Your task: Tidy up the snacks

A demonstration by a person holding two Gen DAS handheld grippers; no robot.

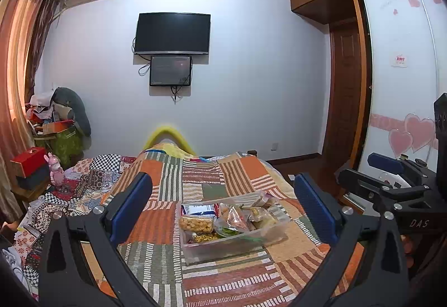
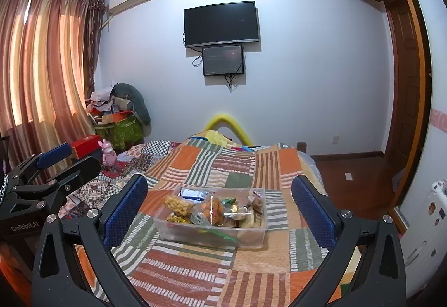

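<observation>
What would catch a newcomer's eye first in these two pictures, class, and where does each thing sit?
First, the clear plastic bin heaped with snack packets, standing in the middle of the bright patchwork bedspread. Both open grippers, the left gripper and the right gripper, frame it from the near side without touching it. Behind, a dark television hangs on the pale far wall.

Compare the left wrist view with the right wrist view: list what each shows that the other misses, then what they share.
Only the left wrist view shows the heart-patterned sliding door and the right tool from the side. Only the right wrist view shows the full window curtains and the left tool from the side. Both show the clear snack bin on the patchwork bedspread, the wall television, and open tools holding nothing.
</observation>
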